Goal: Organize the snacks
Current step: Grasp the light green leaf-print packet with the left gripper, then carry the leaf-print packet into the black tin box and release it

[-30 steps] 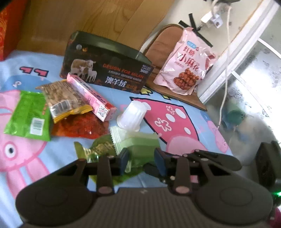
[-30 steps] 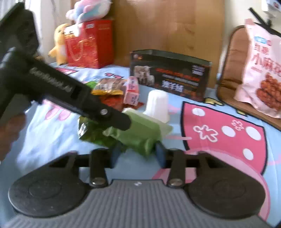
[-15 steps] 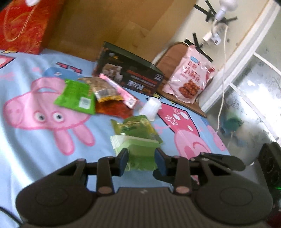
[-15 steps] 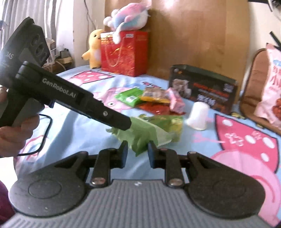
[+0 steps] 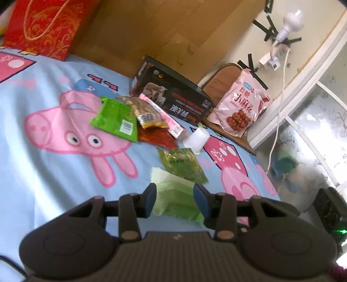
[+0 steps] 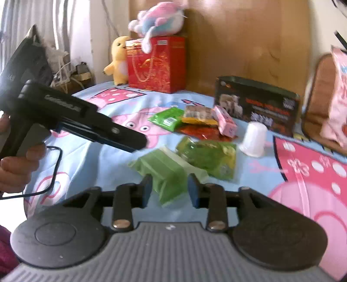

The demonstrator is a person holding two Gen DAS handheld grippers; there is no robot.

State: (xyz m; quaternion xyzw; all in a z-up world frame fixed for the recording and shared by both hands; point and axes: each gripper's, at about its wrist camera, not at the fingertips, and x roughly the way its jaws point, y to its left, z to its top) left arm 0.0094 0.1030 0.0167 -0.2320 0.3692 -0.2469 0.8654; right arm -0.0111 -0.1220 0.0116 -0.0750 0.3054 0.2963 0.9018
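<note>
A wooden headboard stands at the far side. Left of it hang curtains in daylight; right, a cream wall bears a taped bulb.

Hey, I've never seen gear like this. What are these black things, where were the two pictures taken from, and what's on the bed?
A person holds a hand-held gripper in each hand, each with a camera looking along its fingers. One picture looks from the left hand-held gripper, the other from the right hand-held gripper. Snack packs, a white cup and a dark box lie on the cartoon sheet. A pale green packet shows between each pair of jaws, which have just been opening.
</note>
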